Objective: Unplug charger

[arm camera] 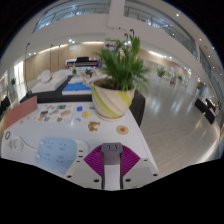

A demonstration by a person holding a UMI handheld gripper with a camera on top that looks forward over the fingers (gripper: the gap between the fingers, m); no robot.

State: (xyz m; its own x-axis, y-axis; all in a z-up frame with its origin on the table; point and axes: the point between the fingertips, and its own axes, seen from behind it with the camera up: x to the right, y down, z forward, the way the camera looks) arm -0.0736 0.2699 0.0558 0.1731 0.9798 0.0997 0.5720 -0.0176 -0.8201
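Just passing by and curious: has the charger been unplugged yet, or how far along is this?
Nothing looks done yet. No charger or plug shows. The tool holds nothing; its fingers sit close together, low over the white table, with the potted plant beyond them. Finding, gripping and pulling the charger all remain.

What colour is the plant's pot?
Pale yellow with a purple stripe, the pot, gripper view.
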